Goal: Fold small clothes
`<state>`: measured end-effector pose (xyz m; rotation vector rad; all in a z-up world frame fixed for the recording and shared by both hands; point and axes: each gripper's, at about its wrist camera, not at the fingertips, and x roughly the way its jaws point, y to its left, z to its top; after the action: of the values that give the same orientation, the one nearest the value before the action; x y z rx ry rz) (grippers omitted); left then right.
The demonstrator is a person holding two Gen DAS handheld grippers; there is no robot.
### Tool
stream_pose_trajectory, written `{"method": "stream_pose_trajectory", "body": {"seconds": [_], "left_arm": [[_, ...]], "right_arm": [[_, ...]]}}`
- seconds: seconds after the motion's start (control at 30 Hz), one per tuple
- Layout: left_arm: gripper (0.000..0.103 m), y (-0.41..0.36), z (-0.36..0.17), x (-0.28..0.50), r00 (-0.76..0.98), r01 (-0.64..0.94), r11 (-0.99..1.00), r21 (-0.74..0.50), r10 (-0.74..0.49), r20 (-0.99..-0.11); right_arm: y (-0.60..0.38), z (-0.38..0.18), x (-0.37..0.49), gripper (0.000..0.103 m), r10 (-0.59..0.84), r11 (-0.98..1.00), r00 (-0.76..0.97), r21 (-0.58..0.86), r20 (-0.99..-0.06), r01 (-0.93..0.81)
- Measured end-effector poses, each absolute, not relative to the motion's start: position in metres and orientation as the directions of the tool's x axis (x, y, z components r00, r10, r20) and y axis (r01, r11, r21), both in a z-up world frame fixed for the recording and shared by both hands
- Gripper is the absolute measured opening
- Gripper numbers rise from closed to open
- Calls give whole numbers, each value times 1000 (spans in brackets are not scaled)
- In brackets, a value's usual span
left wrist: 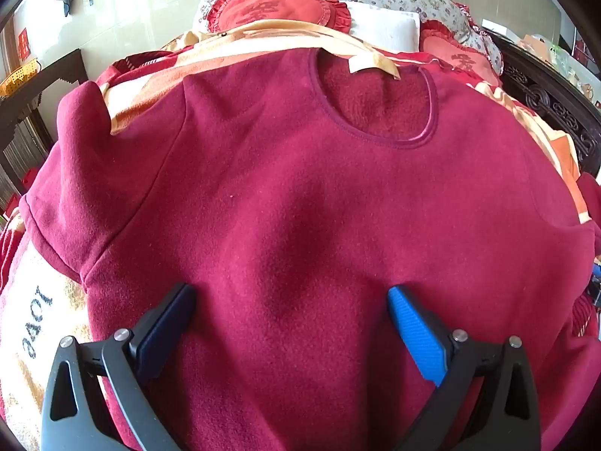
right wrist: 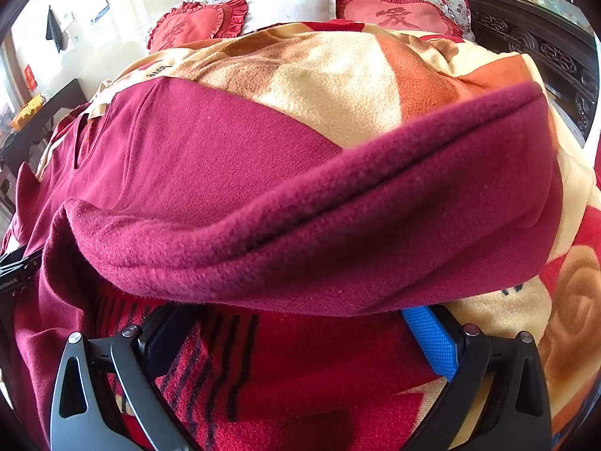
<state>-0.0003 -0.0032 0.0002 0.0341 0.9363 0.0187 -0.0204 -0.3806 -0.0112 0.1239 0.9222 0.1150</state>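
Note:
A dark red fleece sweatshirt [left wrist: 300, 188] lies flat on a patterned blanket, its round neckline [left wrist: 375, 109] pointing away. My left gripper [left wrist: 291, 293] is open, its jaws wide apart just above the shirt's lower body, holding nothing. In the right wrist view the shirt's right sleeve [right wrist: 338, 233] lies raised and bunched across the frame, right in front of my right gripper [right wrist: 296, 310]. That gripper is open; its fingertips are hidden under the sleeve's edge. The shirt's body [right wrist: 180, 158] spreads to the left behind it.
An orange, cream and red blanket [right wrist: 357, 86] covers the bed. Red heart cushions [left wrist: 278, 11] and a white pillow [left wrist: 387, 26] lie at the head. A dark carved bed frame [right wrist: 556, 56] runs along the right. A dark side table [left wrist: 41, 86] stands at the left.

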Motion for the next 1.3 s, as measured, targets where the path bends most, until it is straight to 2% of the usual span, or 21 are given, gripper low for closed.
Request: {"method": "stream_pose_trajectory", "body": {"seconds": [0.03, 0.3, 0.53, 0.7, 1.0, 1.3], "left_arm": [[103, -1, 0, 0, 590, -1, 1000, 9, 8, -807], [103, -1, 0, 0, 589, -1, 1000, 8, 7, -808], [103, 3, 3, -3, 586, 11, 1000, -10, -15, -810], [103, 5, 11, -12, 573, 22, 1000, -21, -30, -819], [103, 16, 41, -46, 576, 17, 993, -113, -102, -811], [103, 20, 86, -78, 630, 59, 992, -114, -125, -766]], "right_arm": [[-381, -11, -21, 89, 151, 987, 599, 155, -786, -46], [-379, -10, -22, 88, 122, 992, 594, 120, -795, -42], [-361, 1, -32, 85, -33, 999, 616, -37, -787, 6], [-360, 14, -49, 79, -122, 992, 622, -101, -773, 70], [-349, 67, -98, 79, -257, 965, 673, -218, -694, 144], [-326, 126, -136, 79, -249, 966, 736, -217, -629, 142]]}}
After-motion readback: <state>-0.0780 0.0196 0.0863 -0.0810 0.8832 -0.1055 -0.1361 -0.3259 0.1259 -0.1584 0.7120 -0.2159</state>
